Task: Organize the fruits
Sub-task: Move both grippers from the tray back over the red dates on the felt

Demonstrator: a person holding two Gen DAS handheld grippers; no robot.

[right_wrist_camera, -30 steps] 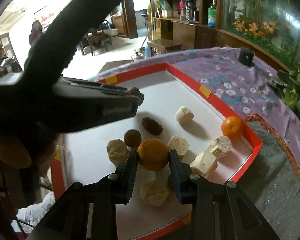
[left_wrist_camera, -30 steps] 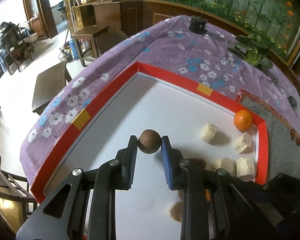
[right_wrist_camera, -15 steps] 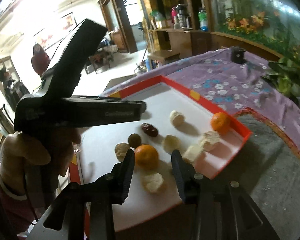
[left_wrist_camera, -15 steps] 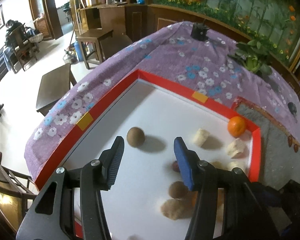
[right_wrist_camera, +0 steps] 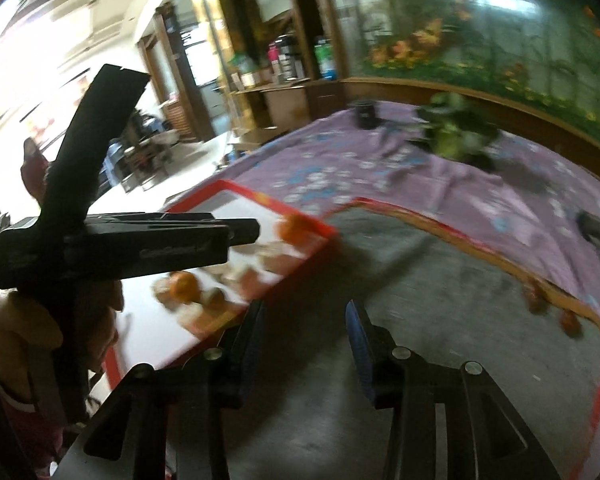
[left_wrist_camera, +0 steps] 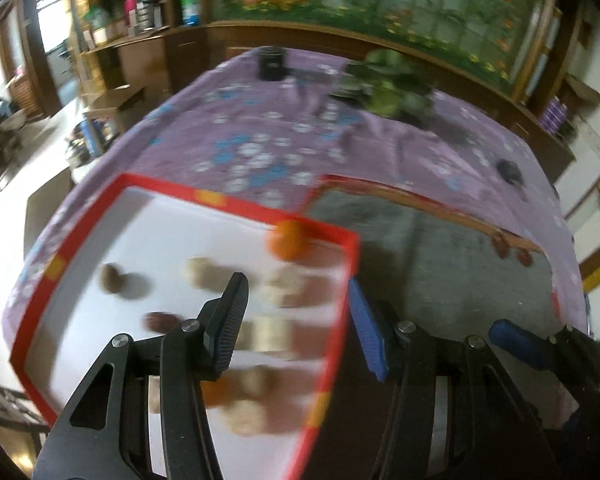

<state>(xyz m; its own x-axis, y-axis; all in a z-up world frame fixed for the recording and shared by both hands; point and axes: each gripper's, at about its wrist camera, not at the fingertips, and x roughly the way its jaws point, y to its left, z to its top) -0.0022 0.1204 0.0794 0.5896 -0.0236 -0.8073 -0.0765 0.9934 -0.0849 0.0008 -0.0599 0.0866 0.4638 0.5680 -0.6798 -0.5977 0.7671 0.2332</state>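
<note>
A white tray with a red rim [left_wrist_camera: 228,202] holds the fruit: an orange [left_wrist_camera: 287,239] at its far right corner, a brown round fruit [left_wrist_camera: 112,278] at the left, a dark date [left_wrist_camera: 158,321], several pale chunks [left_wrist_camera: 198,272] and another orange [left_wrist_camera: 216,394] low down. My left gripper [left_wrist_camera: 296,304] is open and empty above the tray's right side. My right gripper [right_wrist_camera: 305,326] is open and empty over the grey mat [right_wrist_camera: 440,280]. The tray [right_wrist_camera: 308,222], an orange [right_wrist_camera: 184,286] and the left gripper's body [right_wrist_camera: 112,244] show at the left of the right wrist view. Both views are blurred.
A grey mat with a red-orange border [left_wrist_camera: 440,248] lies right of the tray, with small dark-red fruits [left_wrist_camera: 512,250] at its far edge. The table has a purple flowered cloth [left_wrist_camera: 260,148], a green plant [left_wrist_camera: 388,92] and a black cup [left_wrist_camera: 272,62].
Both grippers have let go of their fruit, opened wide and pulled back up and to the right. The brown fruit and the orange lie in the tray.
</note>
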